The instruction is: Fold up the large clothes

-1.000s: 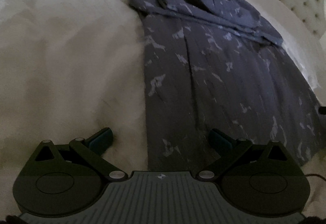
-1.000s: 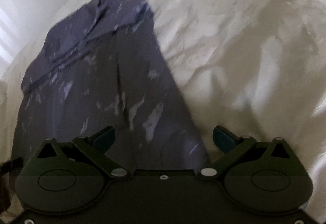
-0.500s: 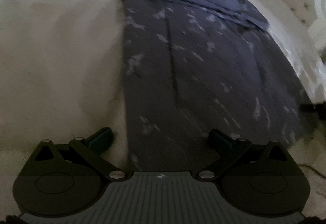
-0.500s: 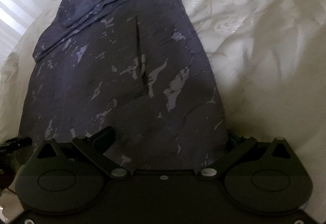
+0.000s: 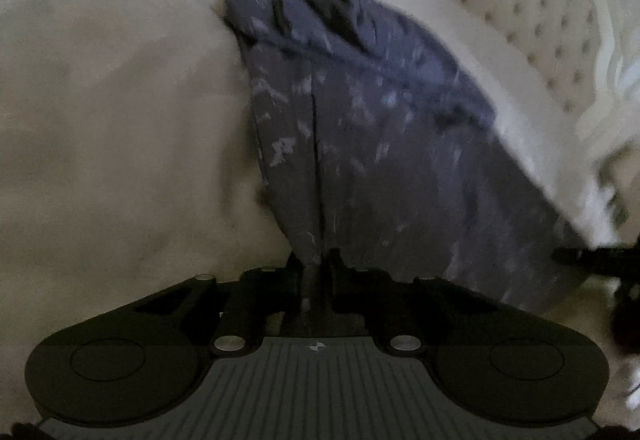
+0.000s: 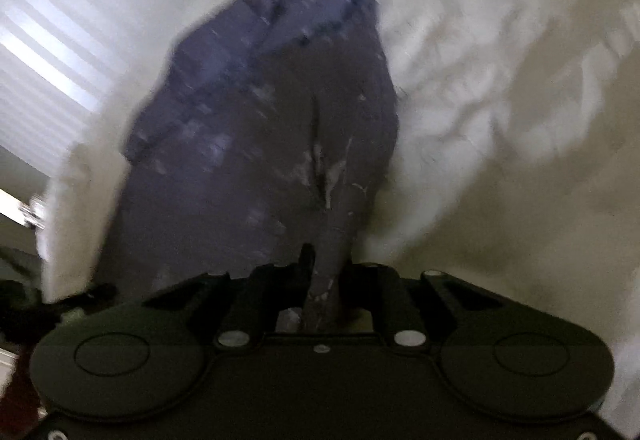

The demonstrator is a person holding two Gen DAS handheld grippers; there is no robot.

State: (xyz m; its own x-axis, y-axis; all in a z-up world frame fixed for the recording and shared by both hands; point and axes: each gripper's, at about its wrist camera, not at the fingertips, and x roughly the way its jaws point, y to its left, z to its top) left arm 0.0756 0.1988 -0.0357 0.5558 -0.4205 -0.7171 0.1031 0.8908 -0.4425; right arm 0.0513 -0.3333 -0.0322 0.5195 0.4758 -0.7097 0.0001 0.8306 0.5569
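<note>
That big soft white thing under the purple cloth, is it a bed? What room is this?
Probably a bedroom. The purple patterned garment lies on a rumpled white bedspread, a cream button-tufted headboard stands behind it, and the right wrist view shows window blinds.

Dark purple-blue garment (image 5: 400, 144) with pale streaks stretches long across the white bed (image 5: 112, 112), far end bunched in folds. Near hem is pulled up off the bed at both corners, a crease running lengthwise.
</note>
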